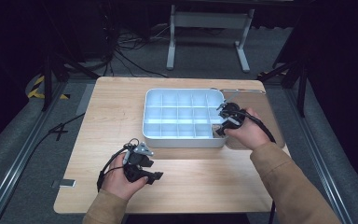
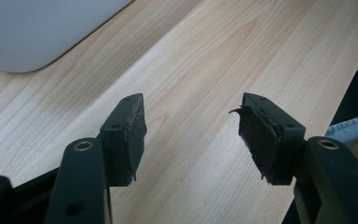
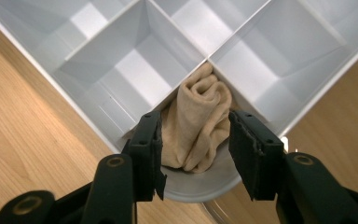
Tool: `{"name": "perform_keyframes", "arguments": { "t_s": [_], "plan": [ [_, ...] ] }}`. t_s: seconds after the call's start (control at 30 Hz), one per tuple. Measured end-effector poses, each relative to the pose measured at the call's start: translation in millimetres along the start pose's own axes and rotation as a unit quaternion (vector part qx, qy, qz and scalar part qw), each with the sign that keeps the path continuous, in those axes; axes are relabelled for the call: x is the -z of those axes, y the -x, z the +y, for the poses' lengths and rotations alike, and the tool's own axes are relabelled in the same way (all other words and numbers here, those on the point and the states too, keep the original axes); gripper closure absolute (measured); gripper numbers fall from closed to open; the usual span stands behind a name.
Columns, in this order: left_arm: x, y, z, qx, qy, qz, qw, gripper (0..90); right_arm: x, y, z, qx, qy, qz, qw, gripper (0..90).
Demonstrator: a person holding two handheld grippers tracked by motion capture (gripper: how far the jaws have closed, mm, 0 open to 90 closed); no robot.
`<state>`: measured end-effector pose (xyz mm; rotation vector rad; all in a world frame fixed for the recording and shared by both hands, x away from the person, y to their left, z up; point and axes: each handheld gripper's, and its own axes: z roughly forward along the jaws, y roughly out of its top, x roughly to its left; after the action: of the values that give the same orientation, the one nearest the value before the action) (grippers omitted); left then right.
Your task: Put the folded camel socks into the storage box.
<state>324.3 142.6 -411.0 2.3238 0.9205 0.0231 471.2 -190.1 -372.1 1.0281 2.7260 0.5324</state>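
A white tray [image 1: 182, 140] with several compartments stands on the wooden table, right of centre. A rolled beige cloth [image 3: 198, 121] lies in the tray's [image 3: 112, 35] corner compartment. My right gripper [image 3: 196, 156] hangs just above that corner with its jaws open on either side of the cloth, not pressing it. From above, the right gripper [image 1: 221, 130] is at the tray's near right corner. My left gripper [image 1: 156, 175] rests low over the table near the front edge, jaws open and nothing between them [image 2: 191, 135]. A rounded tray corner [image 2: 28, 32] shows beyond it.
The bare tabletop [image 1: 107, 121] stretches left of the tray and in front of it. A small metal clip [image 1: 65, 183] sits at the table's front left edge. Beyond the table are a white desk frame [image 1: 205, 28] and floor cables [image 1: 130, 51].
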Motion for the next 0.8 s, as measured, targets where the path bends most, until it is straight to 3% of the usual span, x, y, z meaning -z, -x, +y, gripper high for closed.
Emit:
{"name": "perform_keyframes", "arguments": {
  "t_s": [0.2,0.37,0.8],
  "plan": [
    [2.1,0.0,-0.5,0.001,0.003,0.002,1.0,41.9,19.6,-1.4,-6.1,0.008,0.048,-0.006,0.9988,54.8],
    [3.4,-0.4,-0.5,-0.003,0.003,0.001,1.0,41.9,37.3,-4.9,-15.4,0.01,0.09,0.011,0.9959,54.8],
    [8.9,2.6,-2.3,0.0,0.009,0.001,1.0,41.9,69.5,-15.2,-46.4,0.019,0.151,0.051,0.9871,52.6]
  ]
}}
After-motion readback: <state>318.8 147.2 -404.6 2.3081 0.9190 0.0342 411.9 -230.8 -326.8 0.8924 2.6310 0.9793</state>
